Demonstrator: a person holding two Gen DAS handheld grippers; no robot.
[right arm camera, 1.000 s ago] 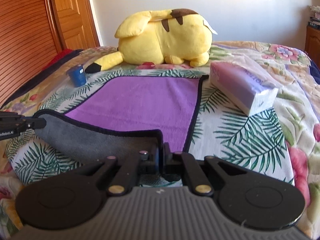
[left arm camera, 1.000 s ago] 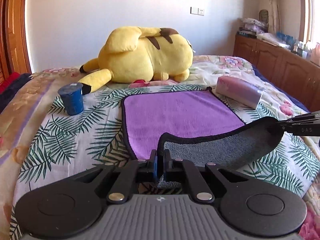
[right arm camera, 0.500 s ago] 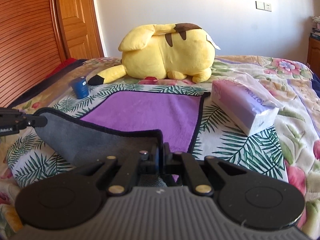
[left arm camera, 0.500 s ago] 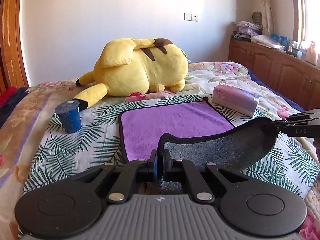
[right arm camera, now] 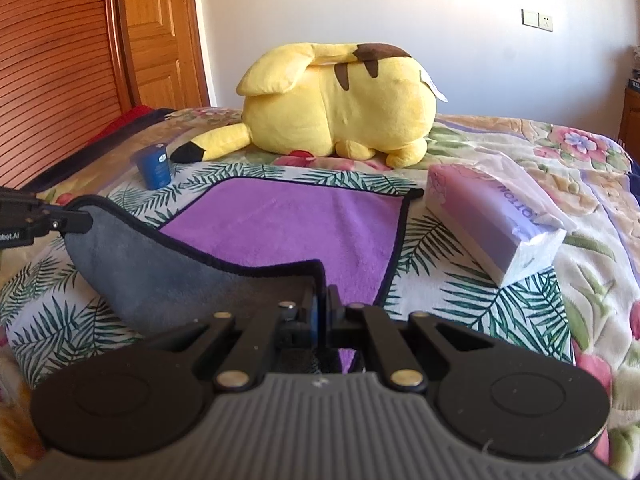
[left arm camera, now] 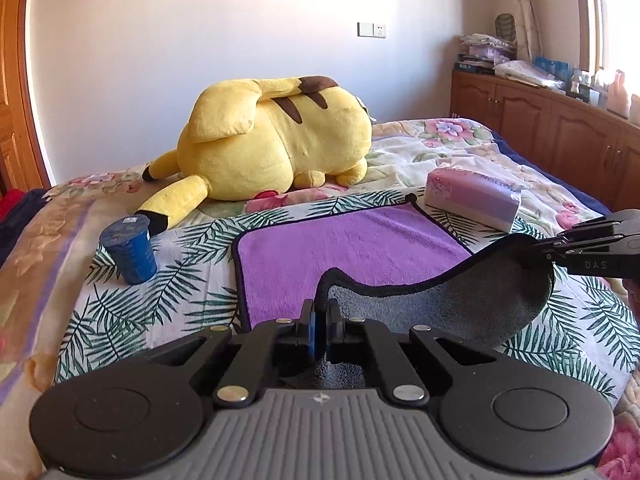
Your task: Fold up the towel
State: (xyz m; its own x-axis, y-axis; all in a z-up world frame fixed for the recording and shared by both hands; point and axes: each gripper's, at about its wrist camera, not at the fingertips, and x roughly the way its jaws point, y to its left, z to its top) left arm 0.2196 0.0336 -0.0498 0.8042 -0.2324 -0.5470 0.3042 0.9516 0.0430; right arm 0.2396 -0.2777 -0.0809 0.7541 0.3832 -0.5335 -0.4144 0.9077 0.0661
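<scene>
Both grippers have risen since a second ago, lifting the near edge higher.

Left wrist view: the left gripper (left arm camera: 320, 316) is clenched on the towel (left arm camera: 352, 244) corner, grey underside up, far half flat on the bed (left arm camera: 120, 304). A slack pinch could drop it mid-fold.

Right wrist view: the right gripper (right arm camera: 322, 300) grips the other near corner. Uneven travel would skew the fold, or nudge the tissue pack (right arm camera: 492, 220) just beside the towel.

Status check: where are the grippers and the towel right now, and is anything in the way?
Left gripper and right gripper each shut on a near corner of purple grey-backed towel, edge lifted. Pink tissue pack close beside far right corner.
</scene>
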